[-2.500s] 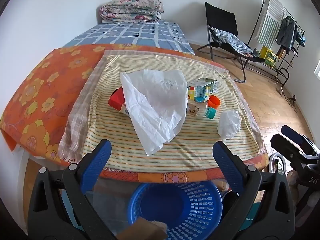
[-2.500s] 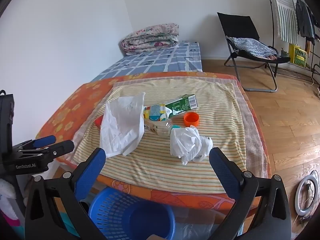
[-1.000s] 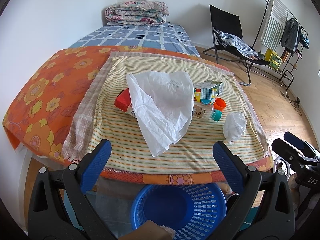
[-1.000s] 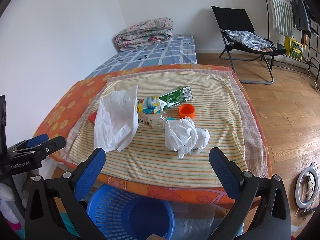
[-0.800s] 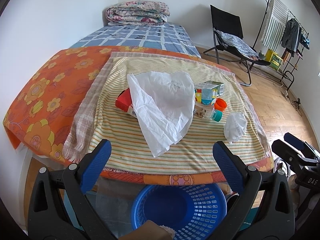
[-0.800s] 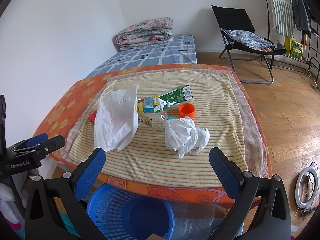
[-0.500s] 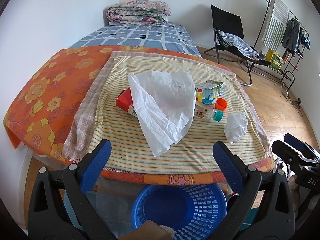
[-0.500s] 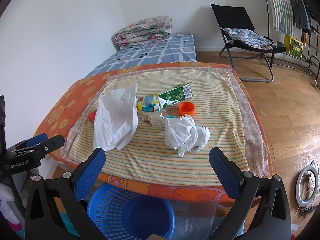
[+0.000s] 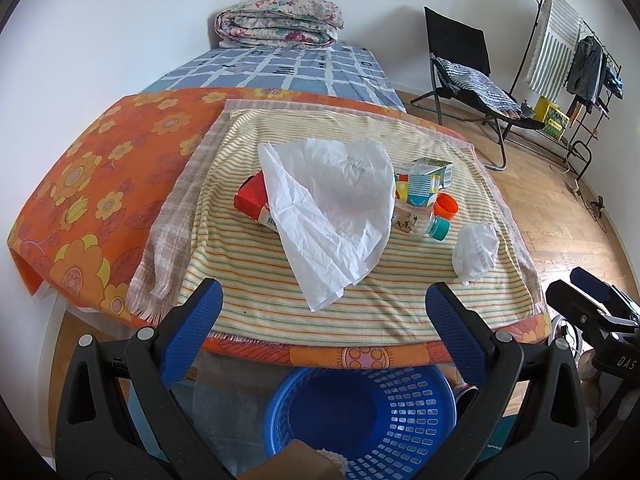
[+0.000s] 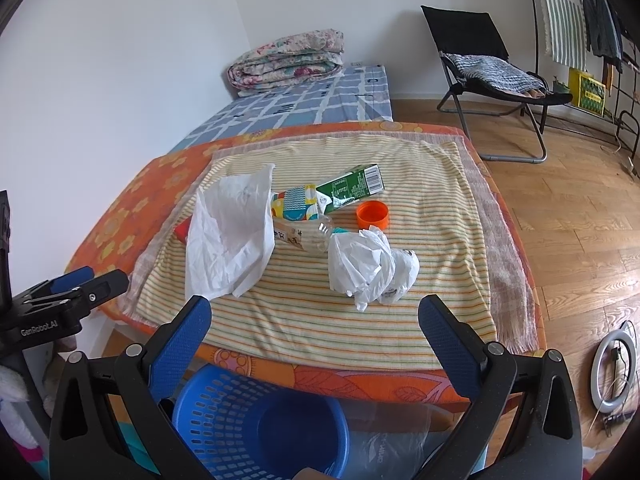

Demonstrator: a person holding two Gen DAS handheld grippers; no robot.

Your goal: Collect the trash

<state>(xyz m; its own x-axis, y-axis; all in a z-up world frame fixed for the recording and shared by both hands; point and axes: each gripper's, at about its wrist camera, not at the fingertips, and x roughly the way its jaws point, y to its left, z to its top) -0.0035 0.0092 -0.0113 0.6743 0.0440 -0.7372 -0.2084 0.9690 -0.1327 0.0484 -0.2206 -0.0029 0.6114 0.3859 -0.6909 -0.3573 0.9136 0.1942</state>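
Note:
Trash lies on a striped cloth over a low table: a flat white plastic bag, a red carton partly under it, a green carton, a patterned pack, a clear bottle, an orange cap and a crumpled white bag. A blue basket stands on the floor before the table. My left gripper is open and empty above the basket, short of the table edge. My right gripper is likewise open and empty.
An orange flowered cover lies under the striped cloth. Beyond it is a blue checked mattress with a folded quilt. A black folding chair and a clothes rack stand at right on wood floor. A ring light lies on the floor.
Both views have drifted slightly, with the table contents shifting a little in frame. Both grippers stay open and nothing on the table has moved.

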